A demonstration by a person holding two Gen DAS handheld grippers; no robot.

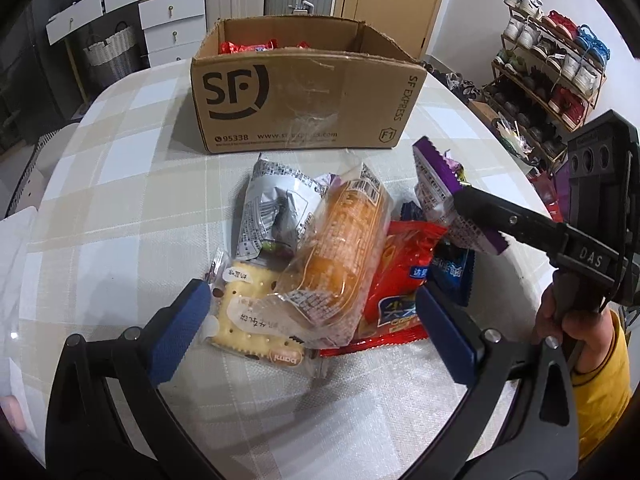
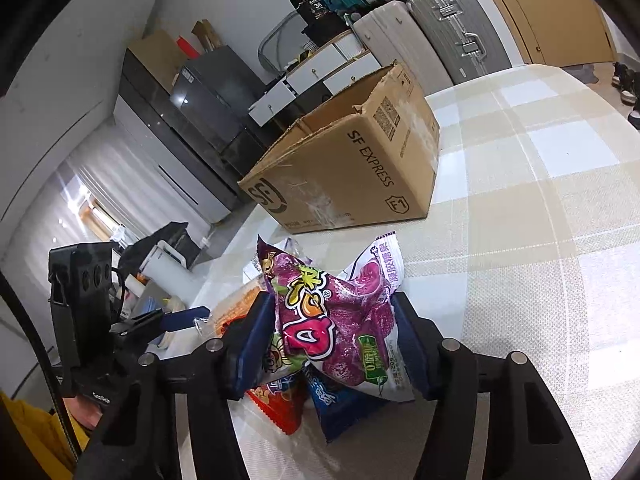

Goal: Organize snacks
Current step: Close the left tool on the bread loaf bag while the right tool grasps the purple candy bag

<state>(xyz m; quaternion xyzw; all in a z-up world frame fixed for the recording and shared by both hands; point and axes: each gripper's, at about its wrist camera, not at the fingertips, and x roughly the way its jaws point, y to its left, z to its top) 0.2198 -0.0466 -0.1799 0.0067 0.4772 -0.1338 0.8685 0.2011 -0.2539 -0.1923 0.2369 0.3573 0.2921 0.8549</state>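
The right gripper (image 2: 332, 344), closed on the purple gummy-candy bag (image 2: 340, 320) above the table's (image 1: 120, 184) middle pile, could lose its thin-film pinch before the SF Express box (image 1: 296, 100); the left gripper (image 1: 312, 328) hovers wide open, empty.

Both black plastic two-finger grippers carry blue ribbed pads (image 1: 180, 330) and round silver screws (image 1: 491, 335). One black handle is stamped "DAS" (image 1: 591, 259). A bare-skinned hand (image 1: 578, 326) emerges from a yellow sleeve (image 1: 600, 380).
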